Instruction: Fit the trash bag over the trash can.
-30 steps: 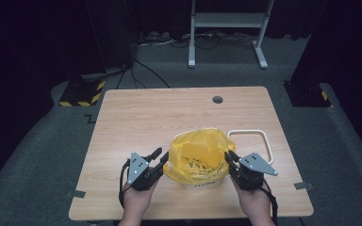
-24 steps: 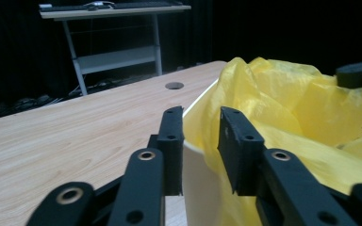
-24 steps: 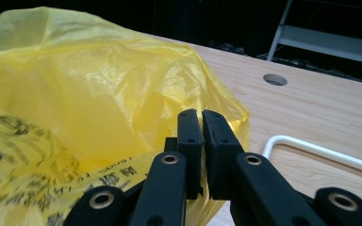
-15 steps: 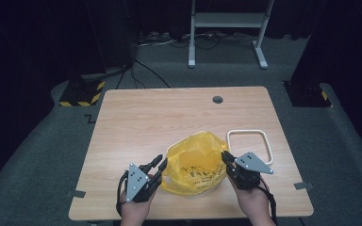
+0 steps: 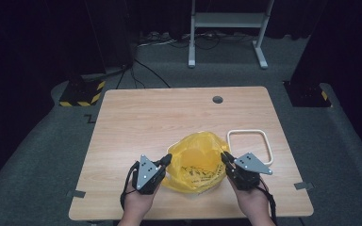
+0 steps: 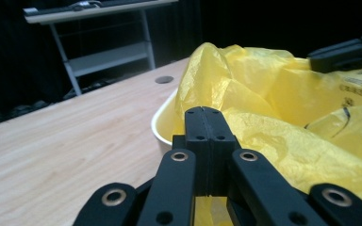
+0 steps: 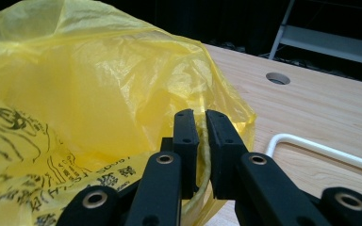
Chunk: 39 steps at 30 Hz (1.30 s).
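While the yellow bag (image 5: 197,162) is flanked near the table's (image 5: 169,117) near edge, its right rim is pinched by the right gripper (image 5: 226,157), and the left gripper (image 5: 166,159), just closed, is clamped at its left rim.

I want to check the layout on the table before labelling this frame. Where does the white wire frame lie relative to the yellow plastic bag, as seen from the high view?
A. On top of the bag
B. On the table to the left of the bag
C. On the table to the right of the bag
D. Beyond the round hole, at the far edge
C: in the high view the white wire frame lies flat on the table, just right of the yellow plastic bag.
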Each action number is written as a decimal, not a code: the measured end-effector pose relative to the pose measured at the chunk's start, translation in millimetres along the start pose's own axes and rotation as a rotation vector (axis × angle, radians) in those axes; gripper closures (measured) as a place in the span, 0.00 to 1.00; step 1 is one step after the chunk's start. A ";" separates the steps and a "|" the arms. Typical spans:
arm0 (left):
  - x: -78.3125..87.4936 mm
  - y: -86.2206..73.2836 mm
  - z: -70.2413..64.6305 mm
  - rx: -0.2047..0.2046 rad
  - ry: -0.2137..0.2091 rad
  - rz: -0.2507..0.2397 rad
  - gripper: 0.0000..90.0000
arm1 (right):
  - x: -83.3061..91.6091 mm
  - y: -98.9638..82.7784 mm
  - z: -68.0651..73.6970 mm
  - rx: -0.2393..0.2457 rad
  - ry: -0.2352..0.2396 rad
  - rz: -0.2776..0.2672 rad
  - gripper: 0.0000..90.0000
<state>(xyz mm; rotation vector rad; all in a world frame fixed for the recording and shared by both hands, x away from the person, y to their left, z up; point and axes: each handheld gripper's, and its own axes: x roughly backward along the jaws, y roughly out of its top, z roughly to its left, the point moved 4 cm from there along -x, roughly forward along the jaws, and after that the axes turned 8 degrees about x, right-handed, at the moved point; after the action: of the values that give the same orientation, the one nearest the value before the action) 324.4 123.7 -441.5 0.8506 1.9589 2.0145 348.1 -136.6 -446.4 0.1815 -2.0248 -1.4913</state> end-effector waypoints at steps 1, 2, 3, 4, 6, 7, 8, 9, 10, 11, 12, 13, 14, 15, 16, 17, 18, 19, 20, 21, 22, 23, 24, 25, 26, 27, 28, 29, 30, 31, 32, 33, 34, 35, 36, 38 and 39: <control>-0.9 1.1 2.6 0.002 0.005 -0.006 1.00 | 0.0 -0.2 0.0 0.001 0.000 -0.001 0.92; -3.0 2.6 7.0 0.015 0.025 -0.017 1.00 | -0.1 -0.3 0.0 0.003 0.000 0.000 0.92; -4.8 3.2 9.8 0.038 0.030 -0.023 1.00 | -0.2 -0.3 0.2 0.004 -0.001 0.000 0.92; -7.8 3.6 14.0 0.058 0.038 -0.024 1.00 | -0.3 -0.4 0.2 0.005 -0.001 0.000 0.92; -15.4 2.3 21.9 0.092 0.053 -0.012 1.00 | -0.5 -0.5 0.3 0.007 -0.002 0.002 0.92; -19.2 0.9 25.4 0.106 0.060 -0.004 1.00 | -0.5 -0.5 0.2 0.008 -0.001 0.002 0.92; -22.7 -1.1 28.4 0.123 0.066 0.005 1.00 | -0.5 -0.6 0.2 0.008 -0.001 0.001 0.92; -26.0 -3.4 31.5 0.134 0.072 0.020 1.00 | -0.4 -0.6 0.2 0.008 0.000 0.001 0.92; -28.5 -6.2 34.2 0.149 0.081 0.027 1.00 | -0.3 -0.7 0.1 0.009 0.001 0.001 0.92; -30.8 -9.3 36.7 0.168 0.082 0.035 1.00 | -0.2 -0.8 0.1 0.009 0.001 0.001 0.92; -33.3 -13.0 38.3 0.182 0.078 0.046 1.00 | -0.1 -0.8 0.2 0.009 0.001 0.000 0.92; -35.0 -16.1 38.9 0.188 0.077 0.056 1.00 | -0.1 -0.9 0.0 0.010 0.002 -0.002 0.92; -37.4 -21.9 39.4 0.192 0.075 0.079 1.00 | -0.1 -1.0 -0.2 0.010 0.003 -0.002 0.92; -38.6 -25.9 39.2 0.198 0.074 0.096 1.00 | 0.0 -1.0 -0.1 0.010 0.004 -0.002 0.92; -39.8 -32.9 38.7 0.208 0.066 0.115 1.00 | 0.1 -1.0 0.0 0.010 0.004 -0.002 0.92; -40.1 -37.3 38.4 0.216 0.060 0.127 1.00 | 0.3 -1.1 0.0 0.011 0.004 -0.002 0.92; -40.0 -44.0 37.3 0.230 0.049 0.140 1.00 | 0.4 -1.1 0.0 0.010 0.005 -0.002 0.92; -39.5 -47.5 36.3 0.232 0.045 0.146 1.00 | 0.5 -1.2 0.0 0.010 0.006 -0.002 0.92; -38.4 -51.9 34.2 0.234 0.039 0.156 1.00 | 0.5 -1.2 0.0 0.009 0.006 -0.002 0.92; -37.9 -53.5 32.8 0.238 0.033 0.162 1.00 | 0.4 -1.1 -0.2 0.009 0.007 -0.002 0.92; -37.1 -54.9 30.0 0.234 0.024 0.174 1.00 | 0.3 -1.1 -0.2 0.008 0.008 -0.001 0.92; -35.7 -54.7 27.4 0.217 0.034 0.178 1.00 | 0.1 -0.9 -0.3 0.007 0.010 0.001 0.92; -33.6 -53.7 26.0 0.205 0.047 0.179 1.00 | -0.1 -0.8 -0.3 0.003 0.012 0.002 0.92; -31.6 -52.5 25.6 0.210 0.058 0.173 0.97 | 0.1 -0.6 -0.3 0.000 0.016 0.006 0.89; -26.7 -50.0 27.0 0.218 0.077 0.157 0.90 | 0.4 -0.7 -0.4 -0.001 0.017 0.006 0.87; -22.1 -47.8 27.5 0.224 0.095 0.141 0.82 | 2.3 -0.4 -1.0 -0.005 0.014 0.000 0.85; -17.1 -45.4 27.6 0.223 0.114 0.124 0.81 | 5.1 0.2 -2.1 -0.008 0.009 -0.012 0.84; -12.2 -42.8 27.2 0.218 0.129 0.108 0.79 | 8.6 1.5 -3.5 -0.017 0.006 -0.030 0.83; -7.0 -40.4 25.8 0.219 0.146 0.090 0.77 | 12.5 3.1 -5.2 -0.026 0.002 -0.048 0.83; -1.4 -38.0 24.5 0.213 0.160 0.070 0.75 | 15.8 4.7 -7.1 -0.026 -0.007 -0.063 0.83; 3.8 -36.2 22.6 0.212 0.170 0.054 0.74 | 18.9 6.1 -9.8 -0.025 -0.017 -0.073 0.83; 10.2 -34.7 20.2 0.205 0.188 0.035 0.74 | 21.1 6.9 -12.6 -0.030 -0.028 -0.082 0.83; 14.7 -33.9 18.2 0.202 0.195 0.027 0.73 | 22.3 6.8 -16.8 -0.038 -0.038 -0.083 0.83; 17.5 -33.6 16.2 0.205 0.190 0.025 0.74 | 22.0 5.8 -20.3 -0.041 -0.047 -0.080 0.83; 20.7 -34.2 12.6 0.209 0.177 0.037 0.76 | 21.2 4.6 -22.6 -0.044 -0.053 -0.074 0.83; 21.9 -37.0 5.5 0.200 0.150 0.070 0.80 | 17.9 -0.9 -26.6 -0.050 -0.061 -0.055 0.83; 21.4 -39.3 1.2 0.195 0.138 0.090 0.80 | 15.4 -4.7 -27.5 -0.045 -0.066 -0.042 0.83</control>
<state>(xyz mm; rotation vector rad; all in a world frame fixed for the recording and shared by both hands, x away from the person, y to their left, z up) 298.1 139.7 -474.0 0.8768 2.2622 2.0033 349.6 -167.7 -439.8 0.1589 -2.0487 -1.5872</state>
